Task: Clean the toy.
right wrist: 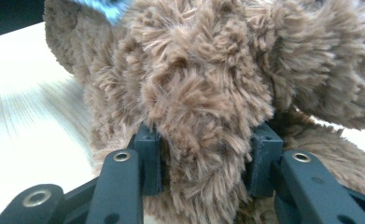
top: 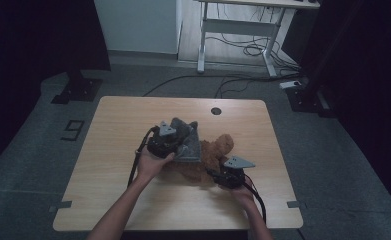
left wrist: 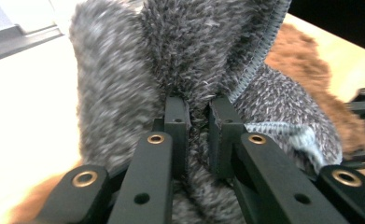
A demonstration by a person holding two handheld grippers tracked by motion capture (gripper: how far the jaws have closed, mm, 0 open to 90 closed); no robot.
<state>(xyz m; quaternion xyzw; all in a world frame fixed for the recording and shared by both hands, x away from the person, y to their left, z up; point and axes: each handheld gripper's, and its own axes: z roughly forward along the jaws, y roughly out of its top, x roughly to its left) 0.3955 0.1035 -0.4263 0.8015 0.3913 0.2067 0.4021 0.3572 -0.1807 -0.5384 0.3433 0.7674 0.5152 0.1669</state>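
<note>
A brown plush toy [top: 218,152] lies in the middle of the wooden table [top: 113,125], partly covered by a grey knitted garment [top: 187,140]. My left gripper [left wrist: 199,116] is shut on a fold of the grey garment [left wrist: 138,60], just below its ribbed hem. In the high view the left gripper [top: 175,147] holds the cloth up over the toy's left part. My right gripper [right wrist: 203,154] is shut on a thick limb of the brown plush toy [right wrist: 194,88]; its fur bulges between the pads. From above, the right gripper [top: 218,172] sits at the toy's near right side.
A round cable hole [top: 216,111] lies near the table's far edge. Beyond the table stand a white desk frame [top: 238,30] with loose cables on the floor and a black stand base [top: 77,89] at the left.
</note>
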